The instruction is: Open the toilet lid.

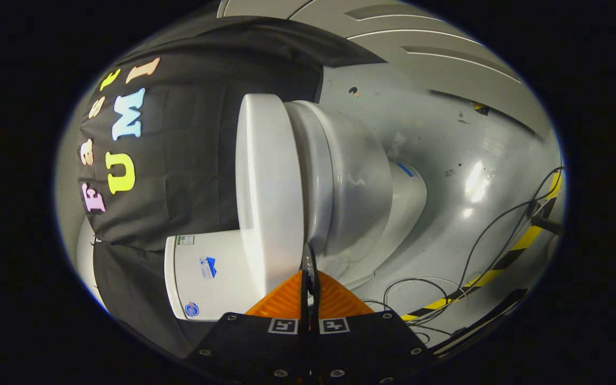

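A white toilet fills the view, lying sideways because my gripper is rolled. Its lid (268, 182) is a flat white slab resting down on the seat and bowl (351, 176). The tank (206, 272) sits beside the lid, close to my fingers. My gripper (308, 255) is shut, the two fingers pressed together with nothing between them. Their tips sit right at the seam where the lid's edge meets the seat rim, on the side of the toilet; I cannot tell whether they touch it.
The grey floor (463, 160) spreads beyond the toilet's base (407, 198). Loose black cables (479, 240) and a yellow-and-black tape strip (500, 264) lie on it near the fingers. The black cloth wall (190, 139) hangs behind the tank.
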`<state>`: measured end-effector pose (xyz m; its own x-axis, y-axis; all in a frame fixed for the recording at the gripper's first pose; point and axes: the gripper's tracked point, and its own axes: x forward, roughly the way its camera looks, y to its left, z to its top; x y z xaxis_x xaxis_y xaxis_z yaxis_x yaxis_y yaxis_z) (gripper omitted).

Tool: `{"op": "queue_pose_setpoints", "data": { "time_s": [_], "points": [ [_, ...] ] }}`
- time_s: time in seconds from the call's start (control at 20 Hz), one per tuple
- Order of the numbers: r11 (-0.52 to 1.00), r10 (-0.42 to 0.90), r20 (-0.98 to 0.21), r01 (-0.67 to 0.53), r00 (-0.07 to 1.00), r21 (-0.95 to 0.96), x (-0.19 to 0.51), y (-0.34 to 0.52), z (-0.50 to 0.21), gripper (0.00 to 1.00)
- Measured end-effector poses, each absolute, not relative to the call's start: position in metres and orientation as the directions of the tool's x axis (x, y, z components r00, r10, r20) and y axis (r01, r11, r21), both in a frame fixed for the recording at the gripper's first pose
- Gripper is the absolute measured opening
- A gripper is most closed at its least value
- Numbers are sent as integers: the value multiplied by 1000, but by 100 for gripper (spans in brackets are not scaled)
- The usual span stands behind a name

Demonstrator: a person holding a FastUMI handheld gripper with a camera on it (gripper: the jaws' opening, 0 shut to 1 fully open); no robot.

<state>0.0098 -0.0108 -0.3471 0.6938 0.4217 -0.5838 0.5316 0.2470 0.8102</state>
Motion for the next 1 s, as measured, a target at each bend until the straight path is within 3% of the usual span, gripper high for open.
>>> {"op": "queue_pose_setpoints", "data": {
  "time_s": [1.0],
  "points": [
    [394,314,-661,540,682,744,19,-1,-283,0]
  ]
}}
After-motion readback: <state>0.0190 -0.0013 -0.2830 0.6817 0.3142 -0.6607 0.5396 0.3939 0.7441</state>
